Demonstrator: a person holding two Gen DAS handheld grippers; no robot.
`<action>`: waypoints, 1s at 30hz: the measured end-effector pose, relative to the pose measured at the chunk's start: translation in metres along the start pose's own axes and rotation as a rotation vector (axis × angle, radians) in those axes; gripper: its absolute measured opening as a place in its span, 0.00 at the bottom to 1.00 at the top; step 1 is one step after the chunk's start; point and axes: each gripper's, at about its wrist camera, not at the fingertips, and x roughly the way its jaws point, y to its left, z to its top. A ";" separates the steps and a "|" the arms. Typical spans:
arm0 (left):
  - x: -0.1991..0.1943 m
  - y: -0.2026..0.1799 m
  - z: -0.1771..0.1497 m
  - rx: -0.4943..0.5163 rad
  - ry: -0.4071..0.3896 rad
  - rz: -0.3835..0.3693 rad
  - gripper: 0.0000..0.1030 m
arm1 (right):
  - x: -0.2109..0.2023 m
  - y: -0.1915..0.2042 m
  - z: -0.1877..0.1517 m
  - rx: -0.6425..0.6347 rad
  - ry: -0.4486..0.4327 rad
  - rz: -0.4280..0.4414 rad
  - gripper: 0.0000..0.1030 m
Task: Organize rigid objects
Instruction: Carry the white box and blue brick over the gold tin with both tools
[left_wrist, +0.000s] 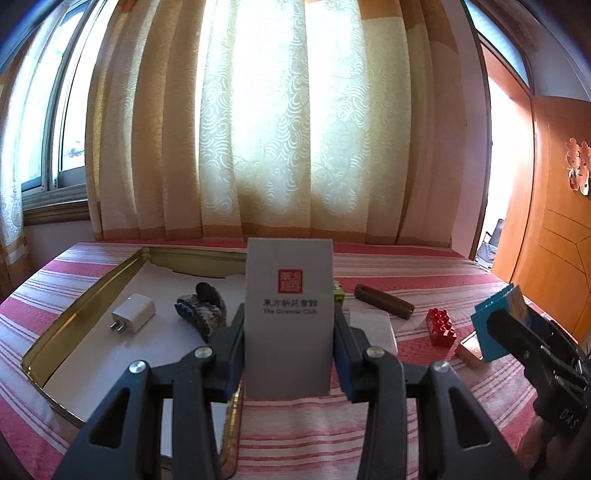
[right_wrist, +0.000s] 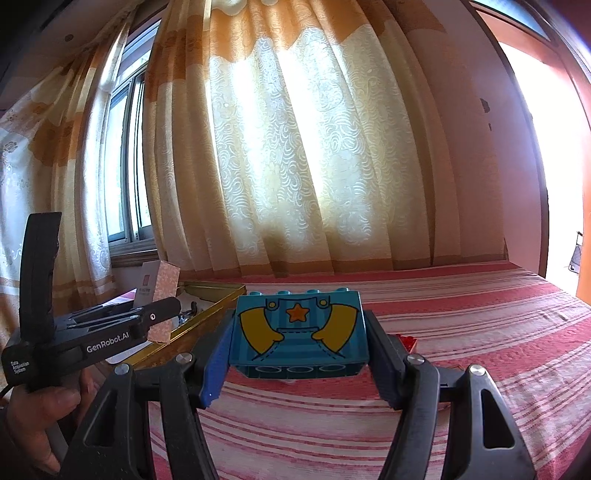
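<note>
left tool (left_wrist: 290, 341) clamps a white box (left_wrist: 289, 317) by its long side walls, jaws partly closed and snug, box upright just past the tin's (left_wrist: 79, 308) near rim. it looks like light, stiff card, so a hard squeeze would probably dent it. right tool (right_wrist: 299, 345) pinches a blue brick (right_wrist: 300, 332) at both ends, clear of the bed (right_wrist: 461, 321); hard, slick plastic, i'd say. a charger (left_wrist: 133, 312) lies in the tin left of the box.

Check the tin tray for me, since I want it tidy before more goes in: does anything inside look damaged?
Yes: the white paper liner in the gold tin tray has a torn, ragged far edge near the back wall. The white charger looks intact.
</note>
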 end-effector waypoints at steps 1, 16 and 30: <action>0.000 0.002 0.000 -0.003 -0.001 0.004 0.39 | 0.001 0.002 0.000 -0.002 0.002 0.004 0.65; -0.009 0.020 -0.001 -0.019 -0.014 0.035 0.39 | 0.016 0.036 -0.002 -0.032 0.047 0.086 0.65; -0.015 0.035 -0.002 -0.039 -0.020 0.059 0.39 | 0.021 0.063 -0.004 -0.067 0.040 0.142 0.65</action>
